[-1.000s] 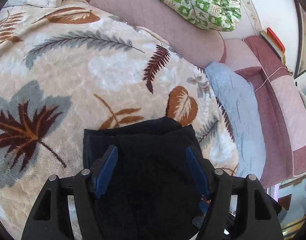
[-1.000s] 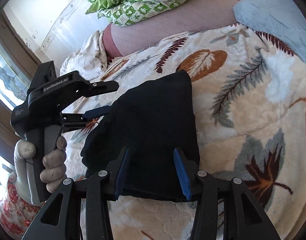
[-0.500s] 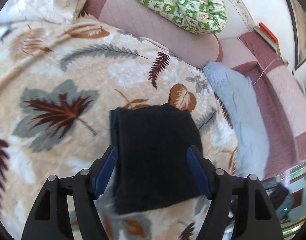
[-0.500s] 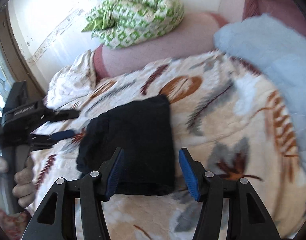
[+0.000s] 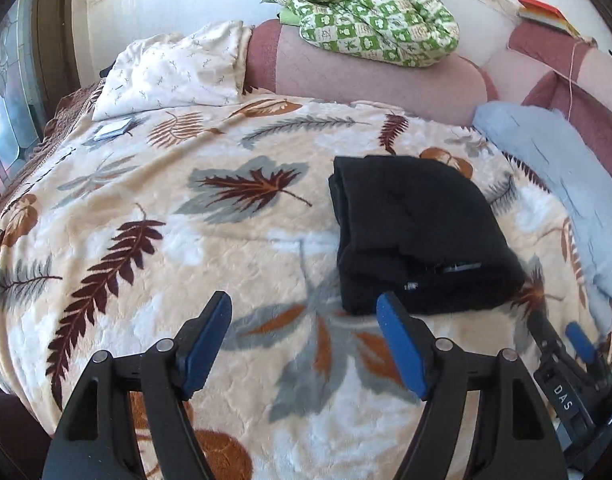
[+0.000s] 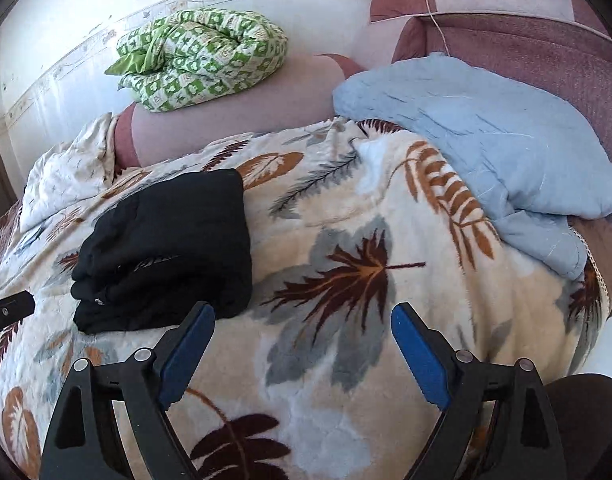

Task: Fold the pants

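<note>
The black pants lie folded into a compact stack on the leaf-patterned blanket; they also show in the right wrist view at the left. My left gripper is open and empty, held above the blanket in front of and left of the pants. My right gripper is open and empty, to the right of the pants. The right gripper also shows at the lower right of the left wrist view.
A light blue quilt lies on the right of the bed. A green checked duvet sits on the pink headboard cushion. A white pillow lies at the back left. A small card lies near it.
Both grippers have pulled back and up from the folded pants, which stay on the blanket. The left gripper has shifted left, the right gripper right.
</note>
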A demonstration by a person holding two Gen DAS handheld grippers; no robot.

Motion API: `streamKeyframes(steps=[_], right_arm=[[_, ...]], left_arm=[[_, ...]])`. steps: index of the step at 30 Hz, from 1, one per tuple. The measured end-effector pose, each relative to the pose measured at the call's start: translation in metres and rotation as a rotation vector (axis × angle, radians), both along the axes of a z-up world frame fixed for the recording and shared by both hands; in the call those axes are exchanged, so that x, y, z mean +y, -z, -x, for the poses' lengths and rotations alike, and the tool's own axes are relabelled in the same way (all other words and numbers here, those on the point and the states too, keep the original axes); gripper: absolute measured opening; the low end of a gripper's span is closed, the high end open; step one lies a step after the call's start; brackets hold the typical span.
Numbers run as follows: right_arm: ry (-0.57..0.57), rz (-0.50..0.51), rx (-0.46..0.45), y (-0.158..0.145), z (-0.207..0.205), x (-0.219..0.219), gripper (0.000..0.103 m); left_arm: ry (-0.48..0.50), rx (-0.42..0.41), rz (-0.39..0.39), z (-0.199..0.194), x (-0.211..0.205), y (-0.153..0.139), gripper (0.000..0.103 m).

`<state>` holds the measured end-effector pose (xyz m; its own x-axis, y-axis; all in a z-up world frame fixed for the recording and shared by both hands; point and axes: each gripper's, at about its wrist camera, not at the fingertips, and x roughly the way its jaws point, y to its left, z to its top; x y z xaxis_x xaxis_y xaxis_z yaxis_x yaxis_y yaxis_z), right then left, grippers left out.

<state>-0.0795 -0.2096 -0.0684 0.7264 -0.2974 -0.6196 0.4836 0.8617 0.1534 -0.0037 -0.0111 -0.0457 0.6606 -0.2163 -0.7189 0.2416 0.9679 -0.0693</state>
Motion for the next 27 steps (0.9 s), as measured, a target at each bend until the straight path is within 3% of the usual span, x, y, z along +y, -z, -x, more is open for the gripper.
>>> streamKeyframes(steps=[6, 12, 27], right_arm=[[-0.057, 0.005, 0.028, 0.01, -0.005, 0.013, 0.093], [-0.05, -0.041, 0.057, 0.021, -0.01, 0.009, 0.093], [-0.064, -0.046, 0.08, 0.025, -0.012, 0.013, 0.093]], left_arm=[[0.015, 0.028, -0.011, 0.006, -0.004, 0.007, 0.074], [0.035, 0.012, -0.038, 0.011, -0.013, 0.007, 0.074], [0.065, 0.057, -0.05, 0.012, -0.019, 0.017, 0.074]])
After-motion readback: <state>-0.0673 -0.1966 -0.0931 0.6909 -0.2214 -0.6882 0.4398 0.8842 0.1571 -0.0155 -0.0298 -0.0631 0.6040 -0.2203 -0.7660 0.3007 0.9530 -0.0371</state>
